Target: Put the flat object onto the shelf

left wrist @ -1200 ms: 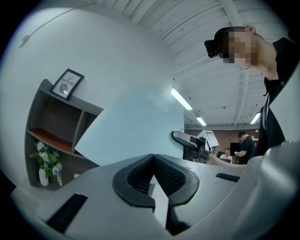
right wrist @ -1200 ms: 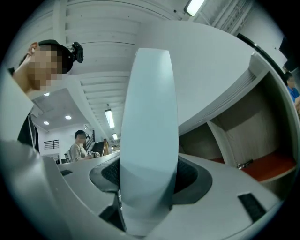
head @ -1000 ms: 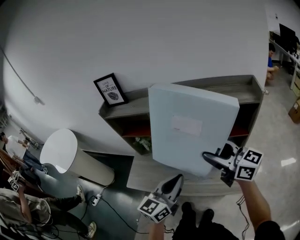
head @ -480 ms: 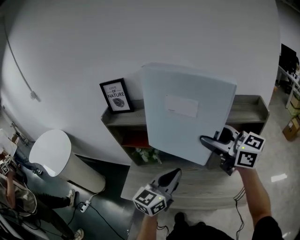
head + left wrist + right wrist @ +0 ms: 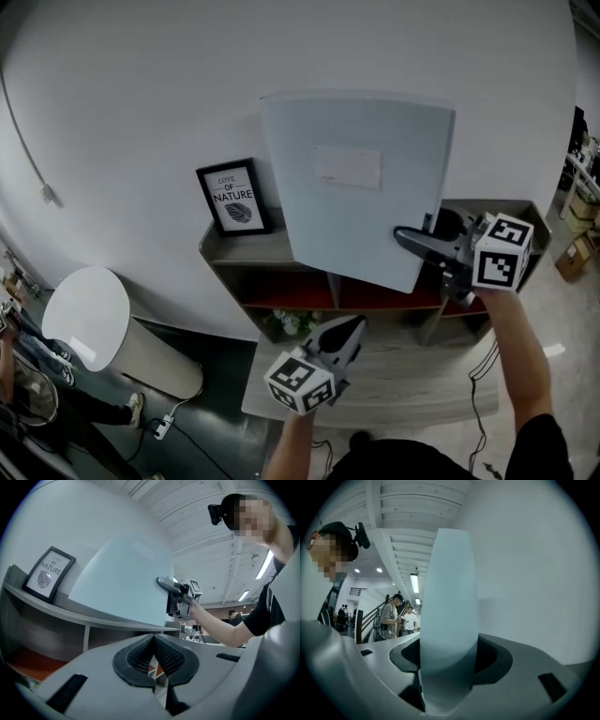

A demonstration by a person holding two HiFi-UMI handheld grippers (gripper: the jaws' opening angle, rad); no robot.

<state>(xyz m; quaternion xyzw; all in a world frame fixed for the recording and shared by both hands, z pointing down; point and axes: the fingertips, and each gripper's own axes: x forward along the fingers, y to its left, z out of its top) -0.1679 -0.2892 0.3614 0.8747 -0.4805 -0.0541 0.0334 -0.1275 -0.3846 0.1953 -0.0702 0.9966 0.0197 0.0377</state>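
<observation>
The big, pale flat object (image 5: 356, 187) is up in the air in the upper middle of the head view. It hangs over the top of the shelf (image 5: 246, 249), just right of the framed picture (image 5: 233, 197).

The right hand-held gripper (image 5: 412, 242) pinches it at its lower right corner. The left hand-held gripper (image 5: 349, 330) is closed and holds nothing, lower down in the middle.

The board stays straight from one corner, so it looks stiff and light. Its face looks smooth and may slip or twist. A second hold on the bottom edge would steady it.
</observation>
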